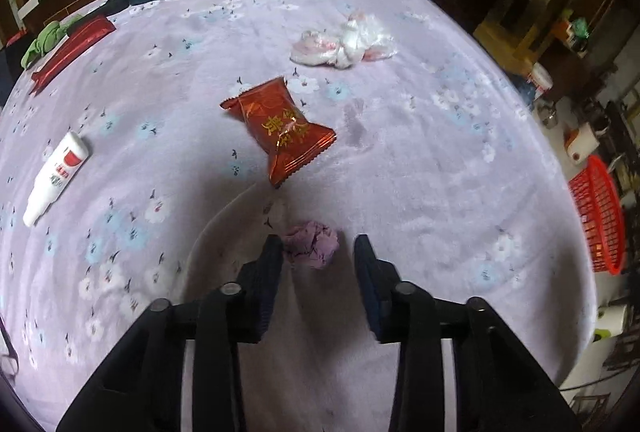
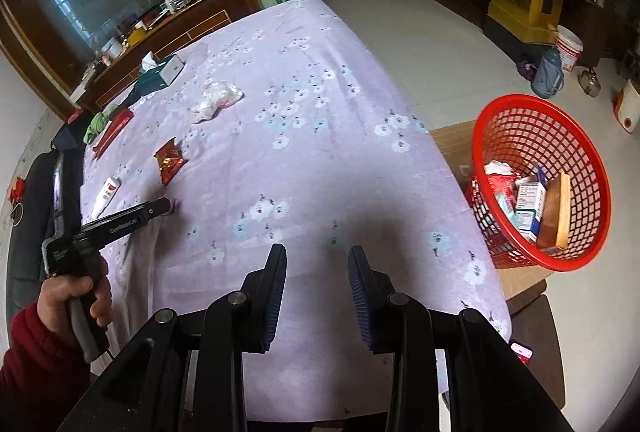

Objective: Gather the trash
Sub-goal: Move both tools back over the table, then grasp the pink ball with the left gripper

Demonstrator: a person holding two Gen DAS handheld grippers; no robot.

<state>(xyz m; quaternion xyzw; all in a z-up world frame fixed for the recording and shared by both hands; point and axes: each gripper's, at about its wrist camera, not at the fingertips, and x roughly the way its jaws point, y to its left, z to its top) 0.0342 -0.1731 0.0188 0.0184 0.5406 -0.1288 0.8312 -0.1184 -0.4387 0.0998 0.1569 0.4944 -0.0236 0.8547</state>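
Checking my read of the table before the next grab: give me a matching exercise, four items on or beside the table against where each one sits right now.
Things:
1. crumpled purple paper
2. red snack wrapper
3. white tube
4. red basket

Places:
A. off the table's right edge, holding boxes
B. mid-table, just beyond the purple paper
C. between the open fingers of the left gripper
D. near the table's left edge

Pairs: 1-C, 2-B, 3-D, 4-A
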